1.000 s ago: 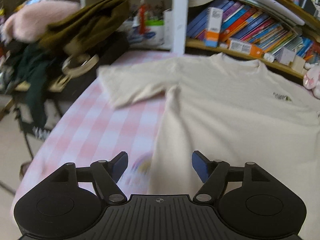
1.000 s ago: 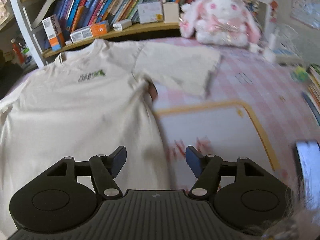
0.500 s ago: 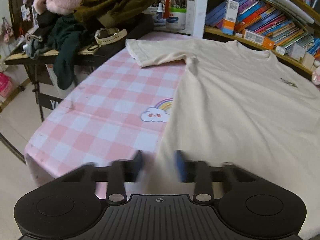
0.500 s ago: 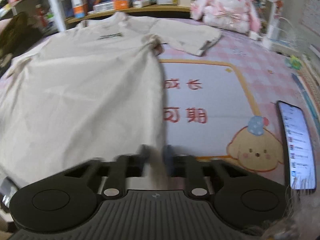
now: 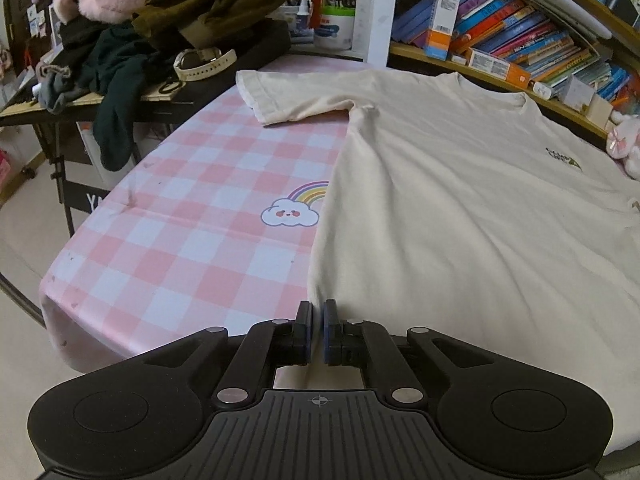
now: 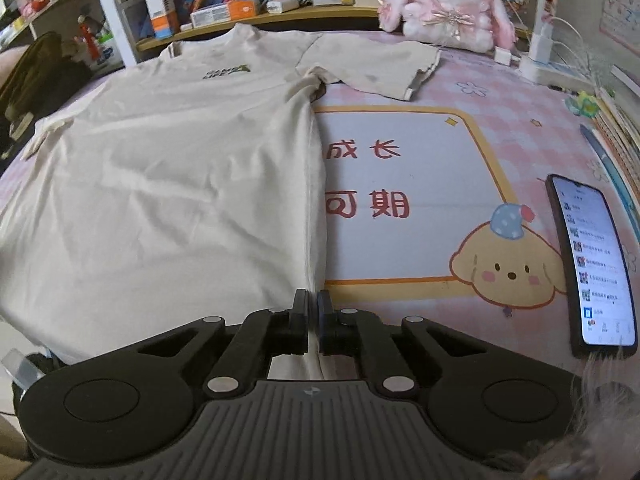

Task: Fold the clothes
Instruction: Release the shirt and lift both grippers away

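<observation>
A cream T-shirt [image 5: 460, 200] lies spread flat, front up, on a pink checked tablecloth [image 5: 180, 240], collar toward the bookshelf. My left gripper [image 5: 317, 312] is shut on the shirt's near left hem corner, at the side seam. In the right wrist view the same T-shirt [image 6: 180, 184] fills the left half, with a small green chest logo [image 6: 226, 72]. My right gripper [image 6: 313, 300] is shut on the near right hem corner, cloth pinched between its blue pads. Both sleeves lie spread outward.
A lit phone [image 6: 592, 260] lies on the table at the right. A pink plush rabbit [image 6: 448, 4] sits at the back by the bookshelf [image 5: 520, 40]. A pile of dark clothes and a watch [image 5: 200, 62] rests on a side stand beyond the table's left edge.
Both grippers drew back along the shirt toward its near hem and went from open to shut, each pinching a hem corner.
</observation>
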`<state>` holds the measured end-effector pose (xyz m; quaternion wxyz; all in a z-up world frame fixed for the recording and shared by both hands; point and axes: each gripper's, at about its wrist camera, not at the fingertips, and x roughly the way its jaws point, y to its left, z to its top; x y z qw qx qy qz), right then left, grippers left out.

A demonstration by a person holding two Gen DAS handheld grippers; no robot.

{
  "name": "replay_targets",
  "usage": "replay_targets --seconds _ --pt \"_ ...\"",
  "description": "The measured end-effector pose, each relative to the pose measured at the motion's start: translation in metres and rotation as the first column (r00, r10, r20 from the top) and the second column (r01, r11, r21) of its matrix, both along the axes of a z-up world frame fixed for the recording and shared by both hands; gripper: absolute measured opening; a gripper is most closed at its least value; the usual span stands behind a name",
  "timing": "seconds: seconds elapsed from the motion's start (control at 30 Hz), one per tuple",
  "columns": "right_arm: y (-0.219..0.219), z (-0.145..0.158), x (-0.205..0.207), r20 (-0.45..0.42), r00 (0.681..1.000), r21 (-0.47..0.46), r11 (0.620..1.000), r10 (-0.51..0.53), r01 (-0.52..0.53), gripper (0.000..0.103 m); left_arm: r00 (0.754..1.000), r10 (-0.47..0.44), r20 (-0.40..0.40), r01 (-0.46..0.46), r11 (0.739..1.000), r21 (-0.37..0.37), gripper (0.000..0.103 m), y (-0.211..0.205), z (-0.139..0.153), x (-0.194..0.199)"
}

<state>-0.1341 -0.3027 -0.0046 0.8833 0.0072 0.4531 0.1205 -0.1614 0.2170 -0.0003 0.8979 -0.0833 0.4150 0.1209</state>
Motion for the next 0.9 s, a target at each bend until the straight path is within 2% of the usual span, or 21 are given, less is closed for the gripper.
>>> replay_targets --seconds 0.1,0.17,0.2,0.23,0.27,0.3,0.37,0.4,0.43,0.57,0.7,0.9 --pt "0.002 0.0 0.0 0.005 1.0 -0.007 1.0 -0.004 0.004 0.005 1.0 -0.001 -0.003 0.001 1.0 0.007 0.006 -0.001 0.001 0.0" --pt "0.003 0.0 -0.001 0.01 1.0 -0.01 1.0 -0.009 0.009 0.009 1.0 -0.001 -0.001 0.001 1.0 0.025 0.013 -0.004 0.003 -0.001" --pt "0.003 0.001 -0.002 0.015 1.0 -0.011 1.0 -0.015 0.015 0.016 1.0 -0.004 0.005 0.003 0.999 0.036 0.016 -0.007 0.006 -0.001" --pt "0.004 0.002 -0.002 0.023 1.0 -0.014 1.0 -0.021 0.021 0.023 1.0 -0.007 0.012 0.006 0.999 0.046 0.024 -0.009 0.009 -0.002" --pt "0.004 0.004 -0.002 0.034 0.999 -0.016 0.999 -0.027 0.028 0.038 1.0 -0.012 0.024 0.01 0.998 0.057 0.03 -0.012 0.012 -0.003" --pt "0.004 0.006 -0.003 0.05 0.998 -0.019 0.999 -0.032 0.033 0.049 0.999 -0.018 0.043 0.015 0.997 0.07 0.034 -0.015 0.017 -0.004" --pt "0.004 0.012 -0.003 0.079 0.996 -0.019 0.999 -0.038 0.04 0.058 0.996 -0.028 0.083 0.02 0.995 0.096 0.057 -0.023 0.026 -0.007" --pt "0.004 0.015 -0.003 0.095 0.995 -0.018 0.999 -0.042 0.044 0.07 0.994 -0.034 0.101 0.024 0.994 0.107 0.063 -0.026 0.03 -0.008" --pt "0.005 0.018 -0.002 0.114 0.992 -0.018 0.998 -0.049 0.052 0.076 0.992 -0.042 0.119 0.028 0.993 0.117 0.072 -0.03 0.035 -0.009" --pt "0.009 0.035 0.004 0.186 0.98 -0.022 0.997 -0.065 0.07 0.094 0.983 -0.081 0.164 0.055 0.986 0.156 0.089 -0.047 0.048 -0.007" --pt "0.016 0.049 0.014 0.239 0.97 -0.024 0.998 -0.048 0.055 0.101 0.978 -0.114 0.175 0.081 0.979 0.185 0.091 -0.066 0.053 0.0" --pt "0.034 0.049 0.021 0.255 0.965 -0.071 0.994 -0.061 0.082 0.103 0.979 -0.038 0.198 0.011 0.991 0.132 0.092 -0.095 0.05 0.002"
